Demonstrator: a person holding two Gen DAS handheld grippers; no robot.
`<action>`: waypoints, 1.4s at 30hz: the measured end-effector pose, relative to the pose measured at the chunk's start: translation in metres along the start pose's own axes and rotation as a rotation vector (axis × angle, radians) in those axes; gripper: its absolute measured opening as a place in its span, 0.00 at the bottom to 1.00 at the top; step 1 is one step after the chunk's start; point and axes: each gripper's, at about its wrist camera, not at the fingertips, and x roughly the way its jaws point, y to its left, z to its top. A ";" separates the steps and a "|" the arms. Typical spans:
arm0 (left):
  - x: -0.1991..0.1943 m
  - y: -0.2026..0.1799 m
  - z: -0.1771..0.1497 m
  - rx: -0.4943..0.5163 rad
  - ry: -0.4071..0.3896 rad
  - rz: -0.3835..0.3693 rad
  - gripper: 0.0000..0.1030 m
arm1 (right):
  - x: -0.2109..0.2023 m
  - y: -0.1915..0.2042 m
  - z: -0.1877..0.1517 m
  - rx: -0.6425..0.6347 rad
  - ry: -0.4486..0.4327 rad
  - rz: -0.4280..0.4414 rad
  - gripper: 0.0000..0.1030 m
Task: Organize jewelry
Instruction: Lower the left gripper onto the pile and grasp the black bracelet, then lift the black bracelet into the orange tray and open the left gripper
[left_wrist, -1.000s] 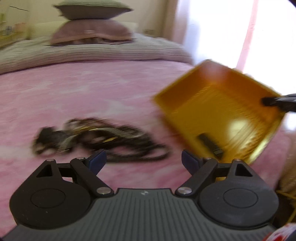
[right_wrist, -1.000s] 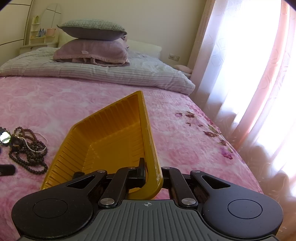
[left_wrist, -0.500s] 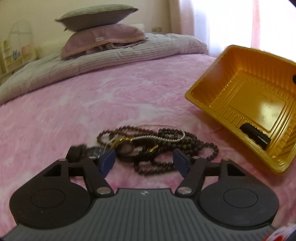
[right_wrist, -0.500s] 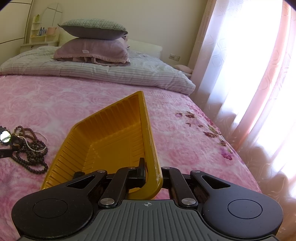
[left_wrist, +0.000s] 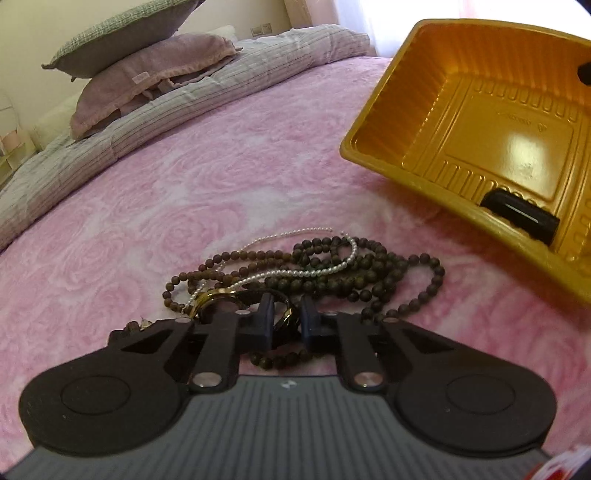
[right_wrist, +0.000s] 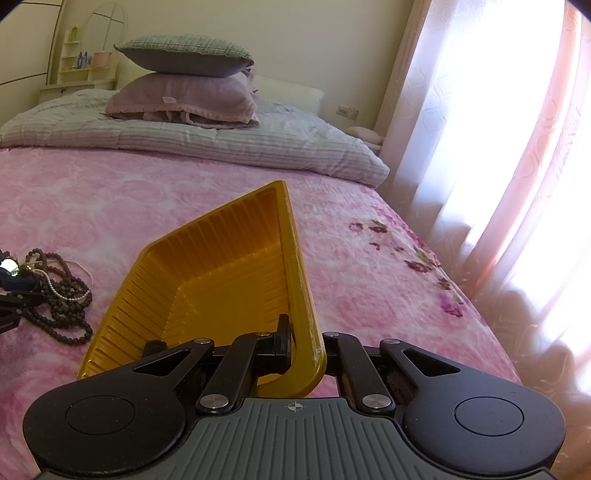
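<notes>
The left hand-held gripper (left_wrist: 287, 322) is down on the pile at the left of the bed (left_wrist: 184, 177), its blue pads closed in on a dark, gold-rimmed watch (left_wrist: 221, 301) that lies tangled with the brown bead necklace (left_wrist: 354, 273) and the thin pearl strand (left_wrist: 314, 271). Its jaws have just been closing, with part of that dark piece between them; whether the pads truly bite or only pinch an edge, I can't tell.

That is the danger, I'd say: lift now and the beads could come up in one knot, drag across the pink cover, or snag and shake the piece loose short of the tray. A thin pinch on a smooth rim could also slip.

To the right, the yellow tray (left_wrist: 424, 110) is tipped up toward the pile, a small black item (left_wrist: 521, 214) lying against its low wall. Farther right, the right hand-held gripper (right_wrist: 304, 350) is clamped on the tray's rim (right_wrist: 306, 332); if that hold eases, the tray could drop flat and spill what's inside.

Against a second ago: the left gripper then stood wide open and back from the pile, nothing between its pads; now it is right on the jewelry. The tray and the right gripper look just as they did.
</notes>
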 end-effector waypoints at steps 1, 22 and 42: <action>-0.003 0.001 -0.001 -0.005 -0.007 0.005 0.13 | 0.000 0.000 0.000 -0.001 0.000 0.000 0.05; -0.058 0.014 -0.001 -0.086 -0.092 -0.005 0.00 | -0.001 0.001 0.000 0.001 -0.004 -0.002 0.05; -0.029 0.012 -0.022 0.035 -0.055 0.122 0.40 | 0.001 -0.001 0.000 0.008 0.005 -0.007 0.05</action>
